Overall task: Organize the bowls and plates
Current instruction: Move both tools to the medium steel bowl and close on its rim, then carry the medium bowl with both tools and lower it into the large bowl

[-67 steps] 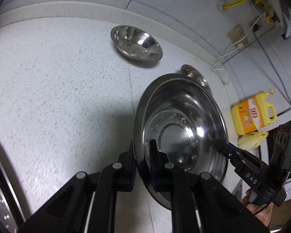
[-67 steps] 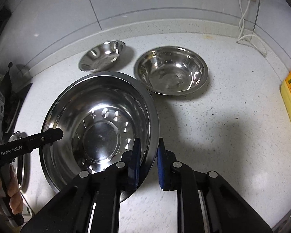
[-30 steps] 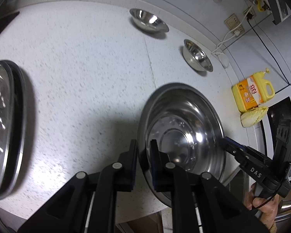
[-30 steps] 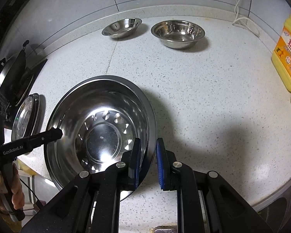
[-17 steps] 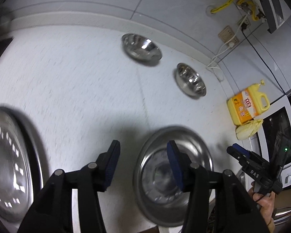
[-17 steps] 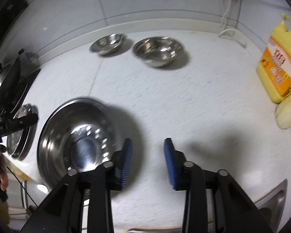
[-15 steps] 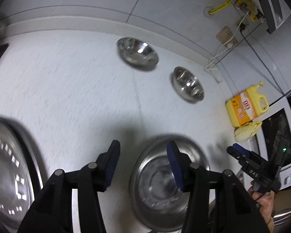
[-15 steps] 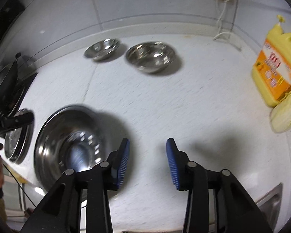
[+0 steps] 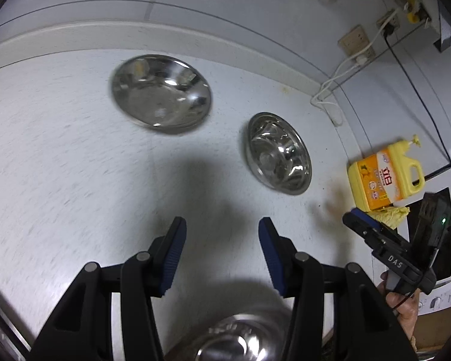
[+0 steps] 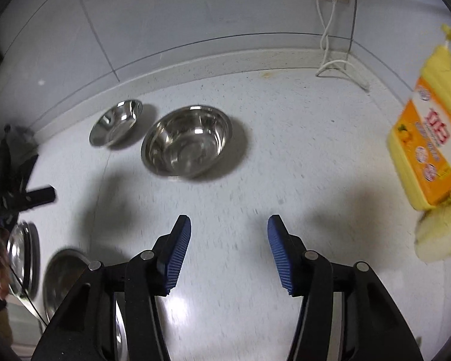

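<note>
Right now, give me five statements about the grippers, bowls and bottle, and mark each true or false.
1. The left gripper is open and holds nothing. True.
2. The right gripper is shut on a bowl rim. False: it is open, gripping nothing.
3. The small bowl and the medium bowl stand side by side near the back wall. True.
4. The small bowl is nested inside the medium bowl. False: they stand apart on the counter.
5. The yellow bottle lies on its side. False: it stands upright.
</note>
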Action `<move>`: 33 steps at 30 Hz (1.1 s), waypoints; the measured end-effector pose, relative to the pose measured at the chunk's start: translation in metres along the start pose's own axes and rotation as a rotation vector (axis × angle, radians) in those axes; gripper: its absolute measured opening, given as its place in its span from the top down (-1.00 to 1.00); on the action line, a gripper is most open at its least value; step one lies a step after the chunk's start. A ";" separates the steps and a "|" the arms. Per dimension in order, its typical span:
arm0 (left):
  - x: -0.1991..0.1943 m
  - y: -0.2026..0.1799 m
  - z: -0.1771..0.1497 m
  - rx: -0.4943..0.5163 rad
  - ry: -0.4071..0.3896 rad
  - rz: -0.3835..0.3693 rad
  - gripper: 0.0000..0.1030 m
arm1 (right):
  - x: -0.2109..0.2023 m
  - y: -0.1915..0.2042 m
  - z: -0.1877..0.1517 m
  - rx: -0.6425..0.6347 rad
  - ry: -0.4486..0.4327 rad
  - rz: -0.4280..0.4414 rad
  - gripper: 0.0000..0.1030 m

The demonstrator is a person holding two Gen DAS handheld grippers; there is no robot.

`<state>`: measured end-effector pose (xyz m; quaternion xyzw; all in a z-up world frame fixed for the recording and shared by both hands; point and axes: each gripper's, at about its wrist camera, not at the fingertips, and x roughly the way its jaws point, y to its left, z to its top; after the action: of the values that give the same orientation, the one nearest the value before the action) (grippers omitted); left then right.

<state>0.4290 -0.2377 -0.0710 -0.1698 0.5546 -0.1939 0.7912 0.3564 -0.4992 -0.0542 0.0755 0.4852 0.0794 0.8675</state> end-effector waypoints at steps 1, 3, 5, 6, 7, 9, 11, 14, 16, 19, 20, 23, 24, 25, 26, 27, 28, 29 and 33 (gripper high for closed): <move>0.006 -0.001 0.004 -0.002 0.003 -0.001 0.06 | 0.003 -0.001 0.003 0.005 -0.002 0.014 0.06; 0.021 -0.005 0.013 -0.004 0.008 -0.015 0.06 | 0.013 -0.001 0.012 0.019 -0.005 0.035 0.06; 0.034 -0.007 0.021 -0.012 0.010 -0.026 0.06 | 0.024 -0.001 0.019 0.032 -0.002 0.056 0.06; 0.038 -0.009 0.024 -0.015 0.010 -0.030 0.06 | 0.028 -0.001 0.021 0.037 -0.002 0.064 0.06; 0.044 -0.010 0.029 -0.017 0.012 -0.041 0.06 | 0.032 -0.001 0.023 0.042 -0.004 0.073 0.06; 0.053 -0.010 0.035 -0.022 0.012 -0.049 0.06 | 0.041 -0.001 0.029 0.048 -0.011 0.086 0.06; 0.060 -0.012 0.042 -0.021 0.006 -0.053 0.06 | 0.052 -0.001 0.034 0.064 -0.011 0.097 0.06; 0.073 -0.015 0.051 -0.023 0.003 -0.053 0.06 | 0.065 -0.002 0.038 0.076 -0.006 0.104 0.06; 0.081 -0.018 0.054 -0.017 0.004 -0.051 0.06 | 0.073 -0.002 0.040 0.083 0.002 0.113 0.06; 0.090 -0.020 0.057 -0.022 0.006 -0.052 0.07 | 0.085 -0.001 0.044 0.082 0.005 0.111 0.22; 0.093 -0.020 0.058 -0.024 0.005 -0.049 0.11 | 0.089 0.000 0.045 0.079 0.010 0.112 0.34; 0.103 -0.020 0.060 -0.029 0.016 -0.061 0.35 | 0.095 0.001 0.044 0.081 0.014 0.116 0.50; 0.106 -0.020 0.061 -0.035 0.026 -0.066 0.47 | 0.096 0.001 0.044 0.082 0.014 0.118 0.55; 0.111 -0.019 0.061 -0.042 0.041 -0.072 0.54 | 0.098 0.001 0.044 0.082 0.016 0.123 0.58; 0.114 -0.020 0.061 -0.049 0.048 -0.080 0.68 | 0.099 0.000 0.045 0.083 0.017 0.126 0.62; 0.115 -0.019 0.061 -0.056 0.047 -0.092 0.76 | 0.100 0.000 0.045 0.085 0.015 0.127 0.63; 0.115 -0.019 0.060 -0.063 0.042 -0.101 0.80 | 0.099 0.000 0.045 0.083 0.014 0.125 0.63; 0.114 -0.019 0.059 -0.065 0.036 -0.104 0.82 | 0.099 0.001 0.045 0.080 0.014 0.126 0.64; 0.108 -0.024 0.050 -0.057 0.048 -0.124 0.82 | 0.093 0.001 0.044 0.079 0.012 0.132 0.67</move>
<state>0.5072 -0.3090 -0.1307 -0.2213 0.5672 -0.2308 0.7590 0.4419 -0.4814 -0.1085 0.1409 0.4871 0.1179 0.8538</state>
